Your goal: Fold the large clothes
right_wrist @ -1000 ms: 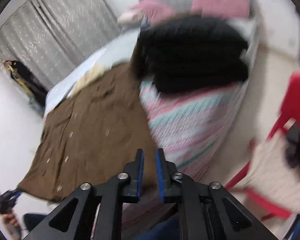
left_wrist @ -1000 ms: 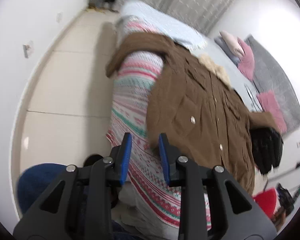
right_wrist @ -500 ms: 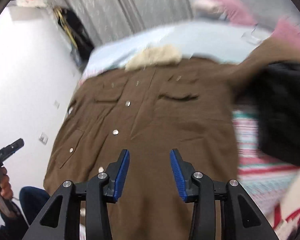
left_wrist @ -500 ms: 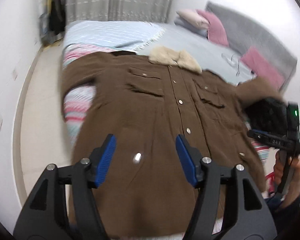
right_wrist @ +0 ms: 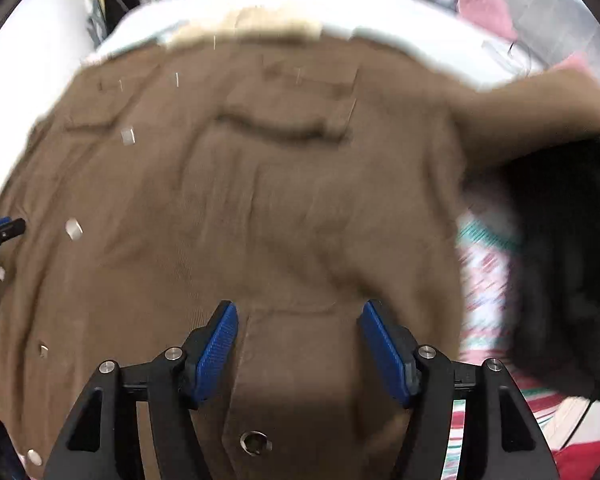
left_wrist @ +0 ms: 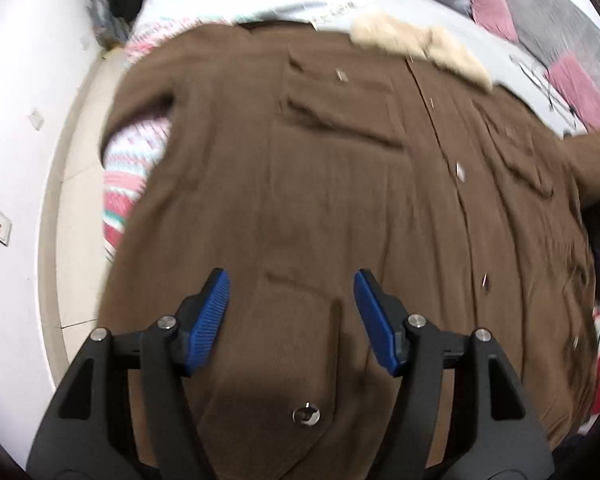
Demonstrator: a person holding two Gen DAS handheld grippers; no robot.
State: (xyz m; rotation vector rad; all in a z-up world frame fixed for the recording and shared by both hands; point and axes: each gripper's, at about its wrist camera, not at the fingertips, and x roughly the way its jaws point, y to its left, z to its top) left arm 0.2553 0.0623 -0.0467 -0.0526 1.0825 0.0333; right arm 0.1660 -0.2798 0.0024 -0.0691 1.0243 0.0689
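A large brown button-front coat [left_wrist: 340, 184] with a cream fur collar [left_wrist: 420, 46] lies spread flat, front up, on the bed; it also fills the right wrist view [right_wrist: 260, 208]. My left gripper [left_wrist: 292, 312] is open and empty, low over the coat's lower left pocket. My right gripper [right_wrist: 298, 344] is open and empty, low over the lower right pocket. The coat's right sleeve [right_wrist: 532, 108] reaches toward a black garment. The left gripper's tip [right_wrist: 2, 232] shows at the left edge of the right wrist view.
A black garment pile [right_wrist: 560, 248] sits on the bed right of the coat. A striped pink and teal blanket [left_wrist: 128, 168] covers the bed under it. Pink pillows [left_wrist: 488, 4] and a grey headboard [left_wrist: 560, 16] lie at the far right. Tiled floor [left_wrist: 76, 152] runs along the left wall.
Both grippers opened wide and moved in low over the coat's lower hem area. The views swung from the bed's sides to face the coat head-on.
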